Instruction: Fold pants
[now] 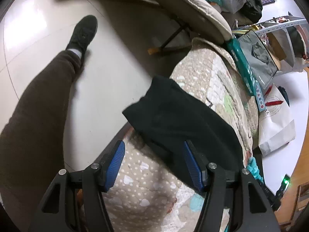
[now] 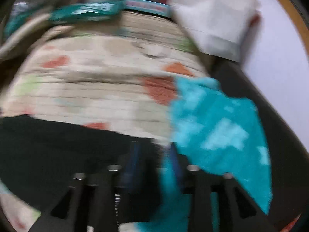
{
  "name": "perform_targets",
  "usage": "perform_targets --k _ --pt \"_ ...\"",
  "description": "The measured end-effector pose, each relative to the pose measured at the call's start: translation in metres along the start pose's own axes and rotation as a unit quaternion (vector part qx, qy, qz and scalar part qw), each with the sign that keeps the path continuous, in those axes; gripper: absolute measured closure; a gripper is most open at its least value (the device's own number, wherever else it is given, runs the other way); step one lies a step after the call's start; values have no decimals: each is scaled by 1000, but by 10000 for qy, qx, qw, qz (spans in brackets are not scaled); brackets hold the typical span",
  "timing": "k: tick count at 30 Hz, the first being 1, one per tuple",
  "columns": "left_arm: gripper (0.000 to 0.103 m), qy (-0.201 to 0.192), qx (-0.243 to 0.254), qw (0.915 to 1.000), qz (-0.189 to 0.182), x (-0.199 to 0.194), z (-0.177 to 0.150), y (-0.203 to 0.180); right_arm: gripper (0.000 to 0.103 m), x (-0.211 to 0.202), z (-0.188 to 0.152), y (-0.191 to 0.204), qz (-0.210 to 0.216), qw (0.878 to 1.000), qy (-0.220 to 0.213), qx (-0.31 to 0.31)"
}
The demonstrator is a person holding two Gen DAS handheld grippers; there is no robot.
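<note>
The black pants (image 1: pixel 183 116) lie folded into a compact bundle on a patterned quilt (image 1: pixel 146 189), one end hanging past the quilt's edge toward the floor. My left gripper (image 1: pixel 154 164) hovers open over the near edge of the bundle. Its right pad (image 1: pixel 193 168) sits over the black cloth and its left pad (image 1: pixel 115 166) over bare quilt. The right wrist view is smeared by motion. There the pants (image 2: pixel 58 147) fill the lower left, and my right gripper (image 2: pixel 153 158) shows a gap between its blue fingers, at the pants' right end, with no cloth pinched.
A teal towel (image 2: pixel 222 131) lies on the quilt just right of the right gripper. A person's leg in brown trousers (image 1: pixel 38 116) and a black shoe (image 1: pixel 83 34) stand on the tiled floor. Boxes (image 1: pixel 245 65), a white bag (image 1: pixel 276 123) and a padded chair (image 1: pixel 193 5) crowd the far side.
</note>
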State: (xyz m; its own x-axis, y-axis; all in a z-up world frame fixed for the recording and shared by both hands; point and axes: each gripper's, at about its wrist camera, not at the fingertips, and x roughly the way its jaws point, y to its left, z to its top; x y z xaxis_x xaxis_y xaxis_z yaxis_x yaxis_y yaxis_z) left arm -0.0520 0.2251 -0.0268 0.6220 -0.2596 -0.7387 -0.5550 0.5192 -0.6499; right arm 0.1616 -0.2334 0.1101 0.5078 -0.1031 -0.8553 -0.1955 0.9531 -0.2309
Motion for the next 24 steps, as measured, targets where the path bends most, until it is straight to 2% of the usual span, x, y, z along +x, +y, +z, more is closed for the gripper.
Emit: perform_targets --k 4,8,12,19,24 --pt "42 -24 129 9999 19 -3 2 -3 47 -9 7 13 227 9997 -118 -17" --pt "42 -12 240 9997 56 -2 4 -11 46 -14 7 -9 549 9973 -182 446" --pt "42 -16 366 9987 342 9 9 -17 46 -10 11 -29 797 9940 -253 704" --pt "42 -82 -3 9955 943 25 33 -3 44 -16 5 -78 1172 9832 -491 1312" --pt "42 -238 -40 9931 1145 33 47 -2 42 -11 4 -99 1389 9746 -513 1680"
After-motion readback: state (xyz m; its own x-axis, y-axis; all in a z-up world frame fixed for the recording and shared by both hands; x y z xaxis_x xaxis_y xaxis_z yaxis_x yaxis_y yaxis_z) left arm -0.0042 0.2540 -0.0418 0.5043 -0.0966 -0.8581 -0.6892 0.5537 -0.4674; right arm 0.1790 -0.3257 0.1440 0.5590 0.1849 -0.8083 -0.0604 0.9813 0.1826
